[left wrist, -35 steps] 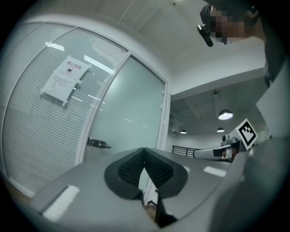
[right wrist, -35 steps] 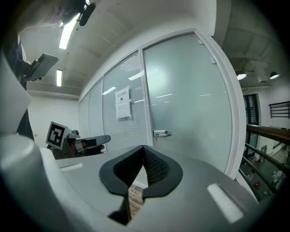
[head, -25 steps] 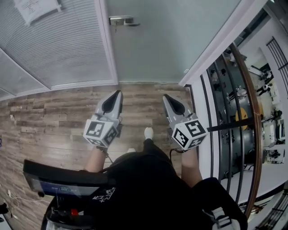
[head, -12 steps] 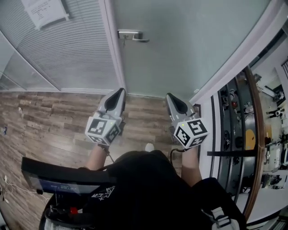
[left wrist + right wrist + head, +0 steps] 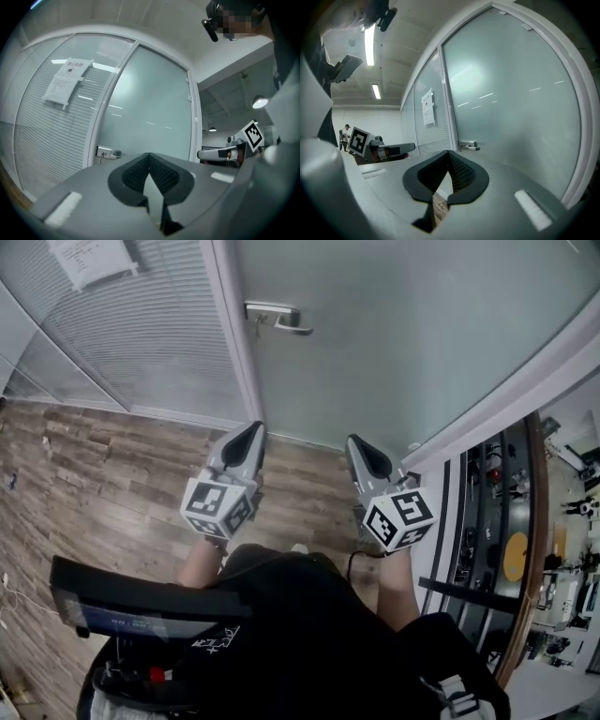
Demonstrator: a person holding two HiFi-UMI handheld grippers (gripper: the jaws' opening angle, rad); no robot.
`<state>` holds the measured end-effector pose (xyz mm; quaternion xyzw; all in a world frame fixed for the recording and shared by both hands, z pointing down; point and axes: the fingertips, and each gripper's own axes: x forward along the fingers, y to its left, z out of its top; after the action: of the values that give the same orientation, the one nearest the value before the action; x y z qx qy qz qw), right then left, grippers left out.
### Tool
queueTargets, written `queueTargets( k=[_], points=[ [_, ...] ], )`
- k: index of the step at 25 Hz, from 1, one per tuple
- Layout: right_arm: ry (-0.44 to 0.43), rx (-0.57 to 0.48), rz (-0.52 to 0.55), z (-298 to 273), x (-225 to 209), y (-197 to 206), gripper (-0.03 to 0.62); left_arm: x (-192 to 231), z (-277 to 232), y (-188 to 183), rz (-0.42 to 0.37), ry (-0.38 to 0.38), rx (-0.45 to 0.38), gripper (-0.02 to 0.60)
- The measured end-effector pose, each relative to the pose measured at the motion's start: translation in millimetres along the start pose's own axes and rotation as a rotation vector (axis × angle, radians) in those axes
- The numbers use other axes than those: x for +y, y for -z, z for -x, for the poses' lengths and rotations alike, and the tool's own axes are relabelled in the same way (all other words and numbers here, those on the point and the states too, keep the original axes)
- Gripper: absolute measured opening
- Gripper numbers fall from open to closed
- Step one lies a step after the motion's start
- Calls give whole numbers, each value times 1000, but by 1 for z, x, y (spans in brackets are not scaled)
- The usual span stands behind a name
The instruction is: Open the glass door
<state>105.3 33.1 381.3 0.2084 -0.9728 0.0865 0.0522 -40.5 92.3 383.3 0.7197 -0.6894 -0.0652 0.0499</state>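
Observation:
The frosted glass door (image 5: 394, 334) stands shut ahead of me, its metal lever handle (image 5: 277, 317) at the door's left edge. In the head view both grippers point level at the door, some way short of it. The left gripper (image 5: 249, 432) sits below and slightly left of the handle, jaws shut and empty. Further right, the right gripper (image 5: 359, 446) is also shut and empty. The left gripper view shows the handle (image 5: 108, 152) left of the closed tips (image 5: 149, 157). In the right gripper view the handle (image 5: 469, 146) lies just right of the closed tips (image 5: 449, 154).
Left of the door is a glass panel with blinds (image 5: 141, 324) and a paper notice (image 5: 89, 259). A white frame post (image 5: 234, 334) separates the two. The floor is wood planks (image 5: 94, 474). A curved railing (image 5: 525, 549) over a lower level runs along the right.
Both grippers have moved forward towards the door. The handle and door now look nearer and larger in the head view, and less floor shows between the grippers and the door.

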Motion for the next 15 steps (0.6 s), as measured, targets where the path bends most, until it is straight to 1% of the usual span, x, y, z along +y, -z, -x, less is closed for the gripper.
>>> queueTargets(
  k=[4, 9, 12, 15],
  points=[
    [-12, 11, -13, -8, -14, 0, 3, 7, -4, 14, 18, -44, 38, 0],
    [-36, 30, -17, -28, -20, 1, 2, 26, -12, 9, 22, -76, 33, 0],
    [-48, 45, -19, -41, -16, 5, 2, 38, -13, 11, 27, -84, 37, 0],
    [-48, 53, -20, -57, -16, 8, 2, 52, -22, 17, 35, -74, 46, 0]
  ],
)
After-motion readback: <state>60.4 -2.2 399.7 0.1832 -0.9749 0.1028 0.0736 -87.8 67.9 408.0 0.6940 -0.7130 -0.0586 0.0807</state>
